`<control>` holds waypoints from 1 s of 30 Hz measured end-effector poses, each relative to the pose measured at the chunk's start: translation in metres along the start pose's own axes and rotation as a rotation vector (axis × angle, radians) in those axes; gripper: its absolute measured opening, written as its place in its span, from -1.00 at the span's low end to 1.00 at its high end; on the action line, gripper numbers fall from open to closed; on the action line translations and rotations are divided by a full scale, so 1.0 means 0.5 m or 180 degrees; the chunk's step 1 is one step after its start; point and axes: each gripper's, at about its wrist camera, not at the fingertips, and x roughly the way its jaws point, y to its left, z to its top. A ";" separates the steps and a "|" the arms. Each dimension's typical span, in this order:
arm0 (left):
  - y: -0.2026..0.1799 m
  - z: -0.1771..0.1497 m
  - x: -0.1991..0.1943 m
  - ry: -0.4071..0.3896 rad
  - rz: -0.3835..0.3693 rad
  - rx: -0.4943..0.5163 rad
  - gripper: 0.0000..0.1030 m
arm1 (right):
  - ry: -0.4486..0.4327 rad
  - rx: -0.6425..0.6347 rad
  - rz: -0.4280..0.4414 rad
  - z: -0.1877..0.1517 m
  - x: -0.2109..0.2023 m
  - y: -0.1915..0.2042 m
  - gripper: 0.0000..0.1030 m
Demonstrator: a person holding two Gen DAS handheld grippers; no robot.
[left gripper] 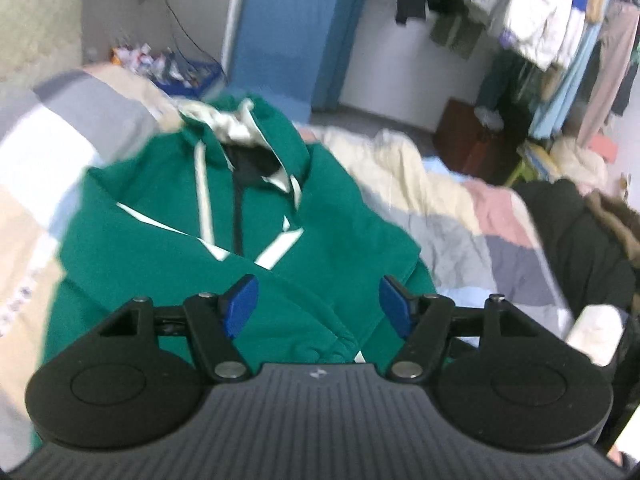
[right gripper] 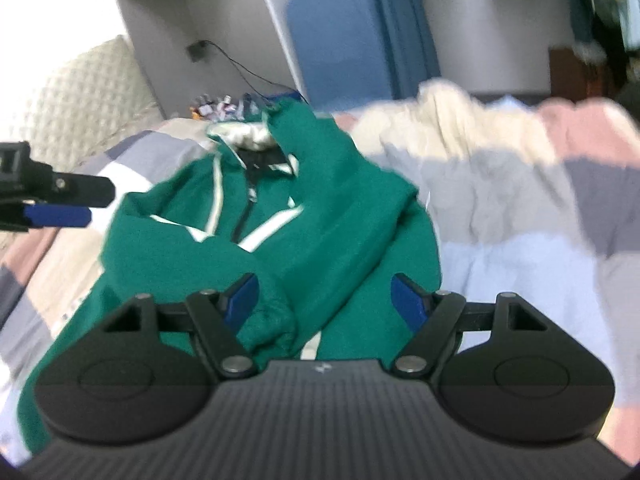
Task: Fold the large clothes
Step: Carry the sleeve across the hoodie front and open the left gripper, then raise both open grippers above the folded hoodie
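Note:
A green hooded sweatshirt with white stripes and a white-lined hood lies face up on the bed, both sleeves folded across its chest. It also shows in the right wrist view. My left gripper is open and empty, hovering above the crossed sleeve cuffs near the hem. My right gripper is open and empty, above a sleeve cuff. The left gripper also shows at the left edge of the right wrist view, beside the sweatshirt's shoulder.
The bed has a patchwork quilt in cream, pink, grey and pale blue. A dark jacket lies at its right side. A blue board leans on the far wall. Hanging clothes fill the right. A blue crate sits beyond the bed.

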 end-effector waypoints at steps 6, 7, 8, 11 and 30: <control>-0.031 -0.014 -0.246 -0.0381 0.0207 0.0050 0.39 | -0.0171 -0.0152 0.0038 0.059 -0.191 0.061 0.45; -0.036 -0.017 -0.285 -0.0419 0.0236 0.0069 0.39 | -0.0172 -0.0123 0.0065 0.066 -0.219 0.069 0.45; -0.041 -0.021 -0.322 -0.0473 0.0287 0.0083 0.39 | -0.0164 -0.0097 0.0079 0.071 -0.243 0.079 0.45; -0.055 -0.033 -0.414 -0.0569 0.0370 0.0076 0.39 | -0.0142 -0.0071 0.0126 0.090 -0.308 0.109 0.45; -0.007 -0.038 -0.614 -0.0635 0.0552 -0.0354 0.39 | -0.0225 -0.0022 -0.0051 0.127 -0.453 0.235 0.45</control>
